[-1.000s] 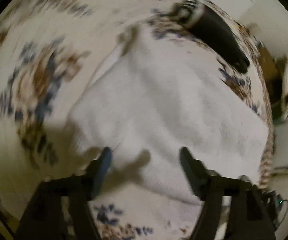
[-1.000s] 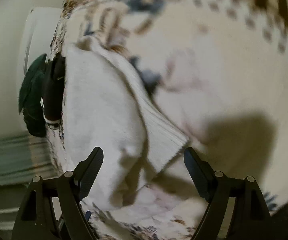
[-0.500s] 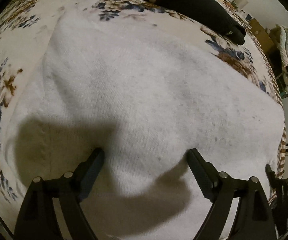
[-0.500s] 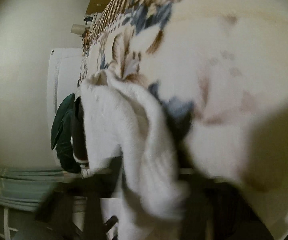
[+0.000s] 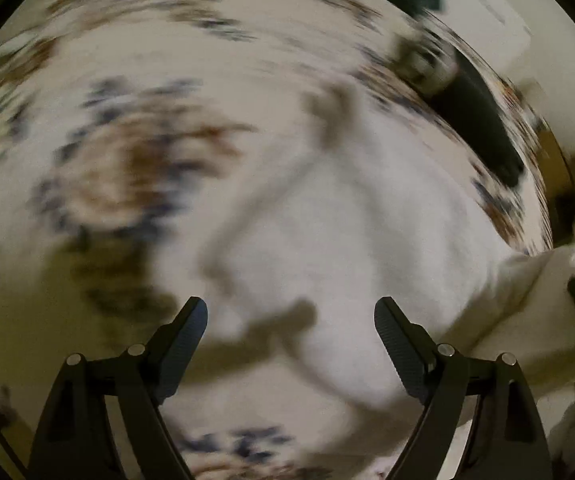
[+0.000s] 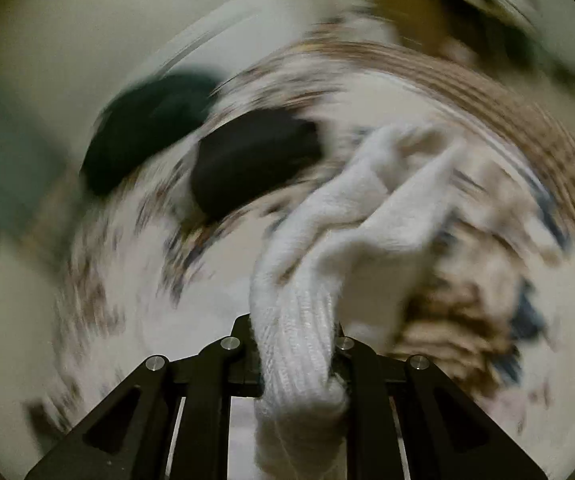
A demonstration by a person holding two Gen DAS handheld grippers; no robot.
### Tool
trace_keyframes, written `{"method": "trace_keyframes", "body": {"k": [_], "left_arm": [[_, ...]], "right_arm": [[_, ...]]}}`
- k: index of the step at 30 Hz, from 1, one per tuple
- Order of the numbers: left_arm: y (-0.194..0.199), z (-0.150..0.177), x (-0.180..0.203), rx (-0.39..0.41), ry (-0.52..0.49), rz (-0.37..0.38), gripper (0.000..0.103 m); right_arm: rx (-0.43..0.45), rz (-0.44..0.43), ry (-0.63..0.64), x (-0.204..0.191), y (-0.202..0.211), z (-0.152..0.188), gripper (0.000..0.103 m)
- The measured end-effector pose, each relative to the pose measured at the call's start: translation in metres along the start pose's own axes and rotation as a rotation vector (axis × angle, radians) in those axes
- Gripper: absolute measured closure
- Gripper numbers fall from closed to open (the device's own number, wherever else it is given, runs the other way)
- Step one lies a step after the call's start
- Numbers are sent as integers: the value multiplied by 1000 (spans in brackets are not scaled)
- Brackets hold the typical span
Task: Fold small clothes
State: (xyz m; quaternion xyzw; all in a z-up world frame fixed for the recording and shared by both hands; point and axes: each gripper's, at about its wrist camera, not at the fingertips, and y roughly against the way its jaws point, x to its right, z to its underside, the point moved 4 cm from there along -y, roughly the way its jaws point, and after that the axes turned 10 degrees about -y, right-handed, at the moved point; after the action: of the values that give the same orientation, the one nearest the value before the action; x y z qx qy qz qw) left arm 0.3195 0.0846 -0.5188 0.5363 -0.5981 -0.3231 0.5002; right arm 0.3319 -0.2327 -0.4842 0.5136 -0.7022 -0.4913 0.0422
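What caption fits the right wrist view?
Right gripper shut on a white sock's ribbed cuff, above a floral bedspread.

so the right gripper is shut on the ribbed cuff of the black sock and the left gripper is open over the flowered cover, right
Not quite: the right gripper is shut on the ribbed cuff of the white sock, as the right wrist view shows. The black sock lies untouched on the flowered cover behind it. The left gripper is indeed open over the cover.

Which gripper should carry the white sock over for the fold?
Right. The right gripper is shut on the white sock at its ribbed cuff; the left gripper is open, holding nothing.
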Motion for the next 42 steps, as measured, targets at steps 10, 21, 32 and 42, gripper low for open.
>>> {"method": "trace_keyframes", "body": {"k": [10, 21, 32, 42], "left_arm": [[24, 44, -147, 10, 318, -97, 18], [24, 10, -68, 64, 317, 163, 18], [-103, -42, -29, -70, 248, 158, 10], [-25, 37, -17, 14, 597, 280, 10]], "right_arm": [[-390, 45, 596, -191, -105, 203, 82], [-525, -71, 277, -122, -33, 68, 17], [-566, 33, 202, -25, -91, -6, 17], [-761, -191, 67, -15, -188, -42, 0]]}}
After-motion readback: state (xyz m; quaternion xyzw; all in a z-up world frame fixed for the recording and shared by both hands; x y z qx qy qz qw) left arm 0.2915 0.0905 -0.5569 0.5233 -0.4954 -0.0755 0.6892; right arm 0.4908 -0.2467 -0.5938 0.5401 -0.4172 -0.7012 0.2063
